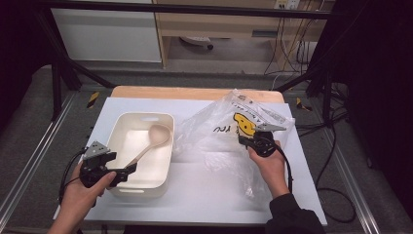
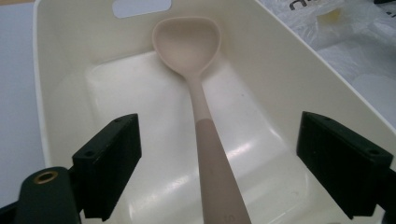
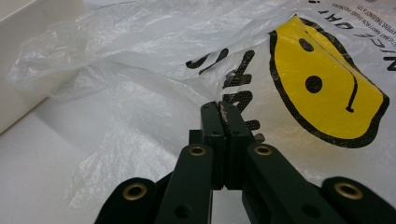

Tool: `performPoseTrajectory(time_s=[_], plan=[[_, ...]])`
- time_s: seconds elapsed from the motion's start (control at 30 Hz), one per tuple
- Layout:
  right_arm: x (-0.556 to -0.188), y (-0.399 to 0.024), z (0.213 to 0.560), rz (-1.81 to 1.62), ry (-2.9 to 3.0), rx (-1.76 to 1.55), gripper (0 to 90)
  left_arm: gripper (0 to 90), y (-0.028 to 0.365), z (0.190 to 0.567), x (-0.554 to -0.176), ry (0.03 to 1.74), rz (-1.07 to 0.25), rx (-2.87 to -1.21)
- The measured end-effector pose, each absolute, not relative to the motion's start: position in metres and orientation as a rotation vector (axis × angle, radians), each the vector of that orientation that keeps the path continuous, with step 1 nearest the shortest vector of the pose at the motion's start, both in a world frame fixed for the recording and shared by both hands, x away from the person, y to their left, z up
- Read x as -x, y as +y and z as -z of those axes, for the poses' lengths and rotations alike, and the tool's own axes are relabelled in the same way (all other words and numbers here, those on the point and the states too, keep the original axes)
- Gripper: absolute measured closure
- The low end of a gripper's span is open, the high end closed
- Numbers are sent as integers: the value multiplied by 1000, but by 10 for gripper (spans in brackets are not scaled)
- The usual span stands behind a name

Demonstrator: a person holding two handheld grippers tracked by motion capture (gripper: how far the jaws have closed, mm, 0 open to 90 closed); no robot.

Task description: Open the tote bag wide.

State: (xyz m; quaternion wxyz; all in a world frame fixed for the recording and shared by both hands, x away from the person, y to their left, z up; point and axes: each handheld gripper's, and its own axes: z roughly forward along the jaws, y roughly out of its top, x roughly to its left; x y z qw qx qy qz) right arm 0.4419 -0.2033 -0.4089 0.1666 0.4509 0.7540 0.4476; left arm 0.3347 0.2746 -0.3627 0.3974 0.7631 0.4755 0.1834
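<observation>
your left hand [image 1: 83, 187] comes in from the bottom-left corner of the table, fist wrapped round the left gripper [image 1: 127, 171], which lies roughly level and points across the near rim of the cream tub [image 1: 122, 187]. its jaws stand wide apart, released, with the handle of the beige spoon [image 2: 201, 107] running up between them and neither pad touching it. the spoon lies in the tub, its bowl propped against the far right wall near the corner, its handle slanting back toward your near-left rim.

your right hand [image 1: 270, 165] reaches up from the bottom right, dark sleeve at the table's front edge, wrist angled inward toward the middle. the right gripper [image 3: 223, 122] has its jaws clenched flat together; from its own view you cannot tell for sure whether a fold of film is pinched between the tips, though they sit right against the clear plastic bag [image 3: 140, 60] with the yellow smiley face.

the bag sprawls over the right half of the white table [image 1: 204, 200], its left edge just beside the tub's right wall. bare white surface lies open in front of the tub and bag, along the near edge between your two forearms, and in a narrow strip left of the tub.
</observation>
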Motion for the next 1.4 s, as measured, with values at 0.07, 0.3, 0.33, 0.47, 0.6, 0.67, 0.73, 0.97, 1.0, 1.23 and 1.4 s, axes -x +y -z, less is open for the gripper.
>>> performPoseTrajectory(time_s=[0.07,0.3,0.33,0.47,0.6,0.67,0.73,0.97,1.0,1.23,1.4], plan=[[-442,-203,409,-1274,2147,-1283,900,168,275,363,-334,1210,-467,-1934],[-442,-204,409,-1273,2145,-1285,900,258,271,366,-338,1231,-453,-1965],[-442,-204,409,-1273,2145,-1285,900,270,271,367,-339,1238,-446,-1961],[-442,-204,409,-1272,2146,-1289,900,309,267,369,-341,1248,-425,-1972],[-443,-204,410,-1270,2148,-1293,900,332,262,371,-343,1246,-428,-2001],[-442,-204,410,-1270,2149,-1293,900,344,260,371,-344,1245,-430,-2016],[-442,-205,409,-1269,2152,-1292,900,355,260,372,-344,1254,-422,-2016],[-443,-206,409,-1269,2148,-1292,900,439,260,374,-345,1273,-397,-2029],[-442,-205,409,-1268,2149,-1295,900,458,260,374,-345,1273,-398,-2033],[-443,-205,410,-1265,2153,-1298,900,570,261,376,-348,1283,-371,-2063],[-443,-206,410,-1273,2149,-1298,900,585,260,376,-350,1286,-366,-2105]])
